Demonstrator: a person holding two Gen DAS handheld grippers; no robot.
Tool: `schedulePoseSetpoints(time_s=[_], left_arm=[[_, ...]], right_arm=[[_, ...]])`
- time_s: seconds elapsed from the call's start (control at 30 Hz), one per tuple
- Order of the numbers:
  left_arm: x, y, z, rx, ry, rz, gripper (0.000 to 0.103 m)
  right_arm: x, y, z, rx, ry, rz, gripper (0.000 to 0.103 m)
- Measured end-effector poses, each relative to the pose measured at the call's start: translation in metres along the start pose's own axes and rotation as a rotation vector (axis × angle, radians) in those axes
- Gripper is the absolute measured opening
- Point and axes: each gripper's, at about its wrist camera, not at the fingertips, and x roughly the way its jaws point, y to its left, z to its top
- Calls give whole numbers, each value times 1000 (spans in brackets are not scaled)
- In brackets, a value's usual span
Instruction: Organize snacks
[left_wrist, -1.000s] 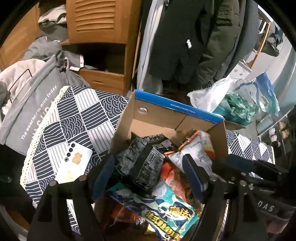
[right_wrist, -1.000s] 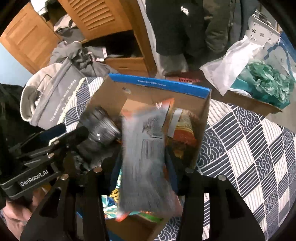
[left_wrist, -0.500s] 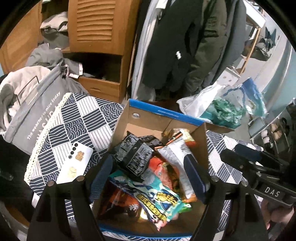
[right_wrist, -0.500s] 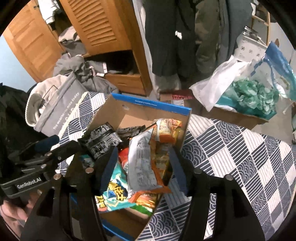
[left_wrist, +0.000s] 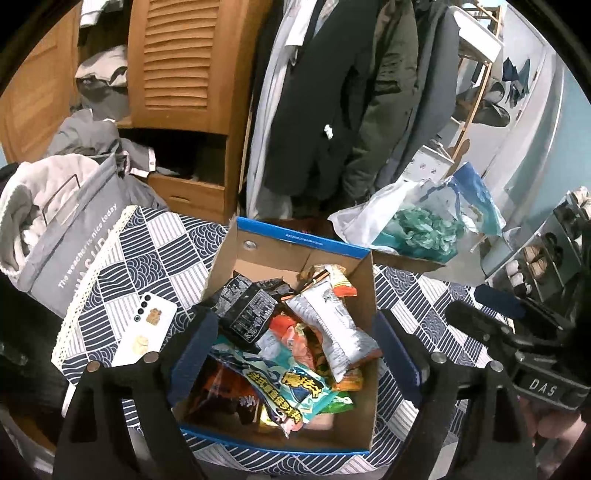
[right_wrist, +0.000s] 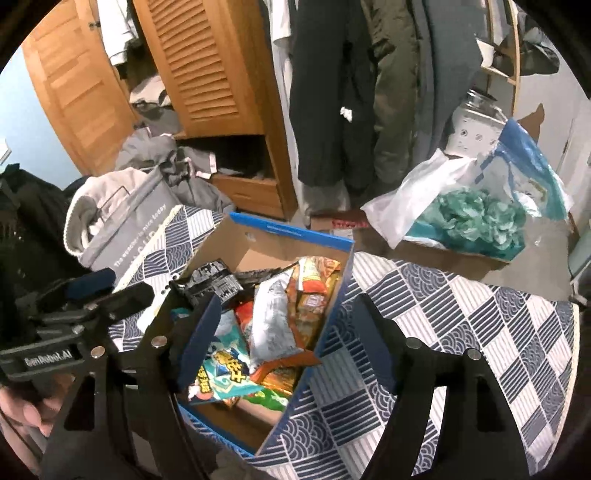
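Both grippers empty with jaws apart above cardboard box (left_wrist: 364, 291) on patterned cloth; silver snack packet (left_wrist: 334, 325), long axis running away from cameras, lies directly below-ahead of right gripper (right_wrist: 286, 338), seemingly nearer than left gripper (left_wrist: 299, 354).
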Motion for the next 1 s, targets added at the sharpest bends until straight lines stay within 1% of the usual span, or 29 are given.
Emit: schedulePoseSetpoints(time_s=[0.03, 0.13, 0.27, 0.43, 0.57, 0.83, 1.0], left_arm=[[-2, -1, 0, 1, -2, -2, 91], [-9, -7, -3, 9, -17, -1, 92], [-14, -10, -13, 27, -23, -1, 96], [-14, -11, -17, 12, -22, -9, 96], [-16, -19, -17, 34, -41, 1, 96], [-9, -29, -19, 51, -19, -4, 97], [-10, -37, -19, 76, -36, 9, 97]], right_arm=[[-3, -1, -2, -9, -3, -5, 74], [-11, -2, -6, -28, -17, -25, 74], [-21, -7, -9, -27, -36, -25, 76], [-24, -17, -15, -12, -31, -22, 76], [-24, -22, -18, -6, -20, -25, 76], [-27, -26, -20, 6, -21, -19, 76], [-26, -29, -20, 17, -15, -15, 76]])
